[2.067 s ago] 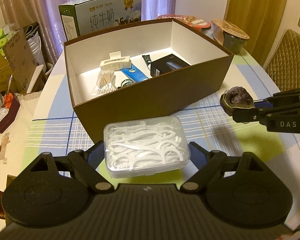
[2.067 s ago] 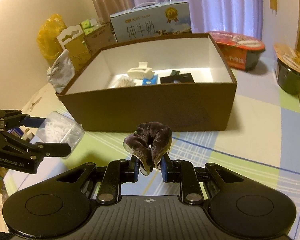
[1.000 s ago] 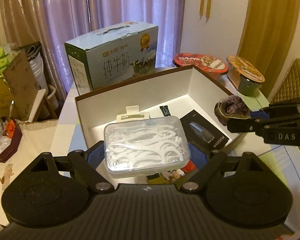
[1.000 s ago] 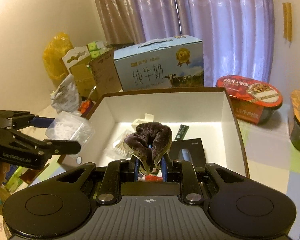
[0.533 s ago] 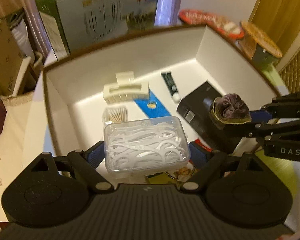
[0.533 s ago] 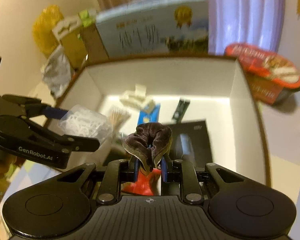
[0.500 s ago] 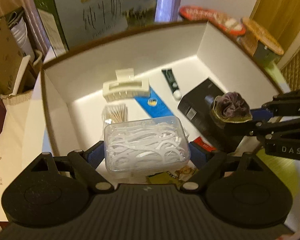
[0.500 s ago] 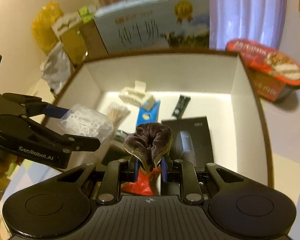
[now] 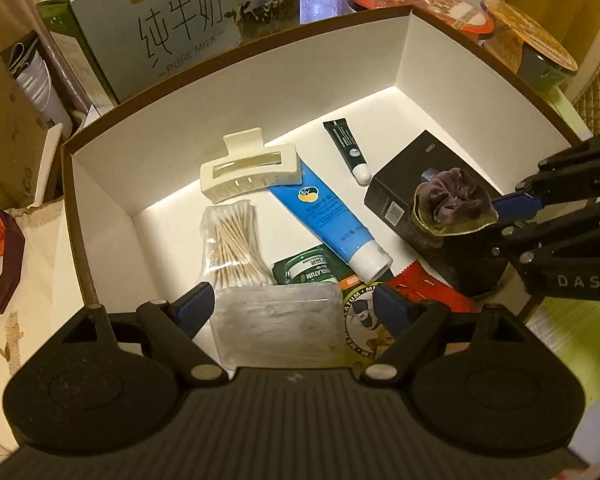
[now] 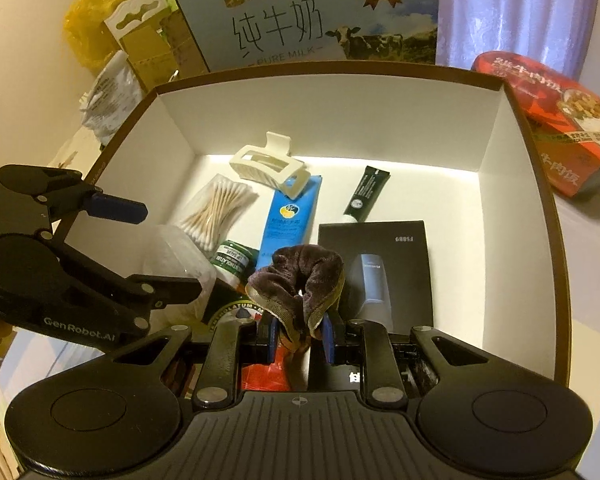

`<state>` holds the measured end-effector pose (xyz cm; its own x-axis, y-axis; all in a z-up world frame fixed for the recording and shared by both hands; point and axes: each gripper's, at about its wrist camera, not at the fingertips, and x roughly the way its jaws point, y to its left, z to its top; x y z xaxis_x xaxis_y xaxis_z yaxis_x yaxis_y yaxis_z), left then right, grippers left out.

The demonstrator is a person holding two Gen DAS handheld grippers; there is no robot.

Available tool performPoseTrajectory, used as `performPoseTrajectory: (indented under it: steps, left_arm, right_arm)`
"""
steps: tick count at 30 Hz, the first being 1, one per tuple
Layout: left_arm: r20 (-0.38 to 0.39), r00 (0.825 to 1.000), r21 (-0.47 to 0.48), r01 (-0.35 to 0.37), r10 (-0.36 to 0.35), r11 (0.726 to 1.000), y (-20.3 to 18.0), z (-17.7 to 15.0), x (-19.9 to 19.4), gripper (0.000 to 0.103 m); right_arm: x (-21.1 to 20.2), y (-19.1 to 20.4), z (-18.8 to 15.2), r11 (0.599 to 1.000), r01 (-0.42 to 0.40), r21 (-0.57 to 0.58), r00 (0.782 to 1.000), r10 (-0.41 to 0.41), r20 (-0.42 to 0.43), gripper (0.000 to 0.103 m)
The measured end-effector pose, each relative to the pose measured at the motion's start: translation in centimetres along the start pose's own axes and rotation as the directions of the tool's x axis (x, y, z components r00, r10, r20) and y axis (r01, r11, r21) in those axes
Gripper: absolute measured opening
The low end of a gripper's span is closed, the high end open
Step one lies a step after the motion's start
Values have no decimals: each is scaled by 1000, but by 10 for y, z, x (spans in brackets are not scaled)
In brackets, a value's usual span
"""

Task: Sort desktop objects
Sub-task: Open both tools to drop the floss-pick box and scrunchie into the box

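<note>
At the far left, behind the brown box (image 9: 260,96), stood a milk carton (image 9: 180,24). Inside the box, along its left side, lay a bag of cotton swabs (image 9: 232,244) with a cream hair clip (image 9: 252,176) just beyond it.

Your left gripper (image 9: 292,300) pointed steeply down into the near-left corner of the box. Its jaws stood wide and were closing slightly. The clear plastic case (image 9: 276,324) sat between them, blurred, with a gap showing on both sides, so the pads were not pressing on it. Whether the case rested on the box floor I could not tell.

Toward the middle lay a green tin (image 9: 308,268), a blue tube (image 9: 328,220) slanting across the floor with one end under the hair clip, and a small dark tube (image 9: 348,148) farther back.

On the right, a black carton (image 9: 400,196) lay flat. Your right gripper (image 10: 300,332) hung over it with its jaws narrow, pinching a dark velvet scrunchie (image 10: 300,276) that stuck up from between the pads, above the carton's near-left corner.
</note>
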<state>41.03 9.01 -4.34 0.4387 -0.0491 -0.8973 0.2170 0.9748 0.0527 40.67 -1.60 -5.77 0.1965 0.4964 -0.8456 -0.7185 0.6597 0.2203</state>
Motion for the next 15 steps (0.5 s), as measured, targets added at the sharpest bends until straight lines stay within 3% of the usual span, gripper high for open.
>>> performPoseTrajectory:
  steps: [6,8,9,10,15]
  left_arm:
    - [8,1000,-1,-1,1,1000,-1,1,-2,84]
    - [10,1000,-1,-12,12,1000,0,0,-3,85]
    - [10,1000,1,-29,29,1000,0,0,-3,86]
    - [14,999,0,-35,35,999,1,-1,-4,86]
    - [30,999,-32,-37,38,999,5,-2,-11,87]
  right_arm:
    - [3,3,-1,1000,-1,-24,1000,1,-6,22]
    - [4,3,-1,1000,-6,-24,1000,6,3,42]
    - [3,4,-2,1000,5,-27,1000,-4,15,62]
    - [2,5,-2,999,15,-32,999,-14,32,76]
    - [-7,6,-4,998,44,-51,997,-40,65,89]
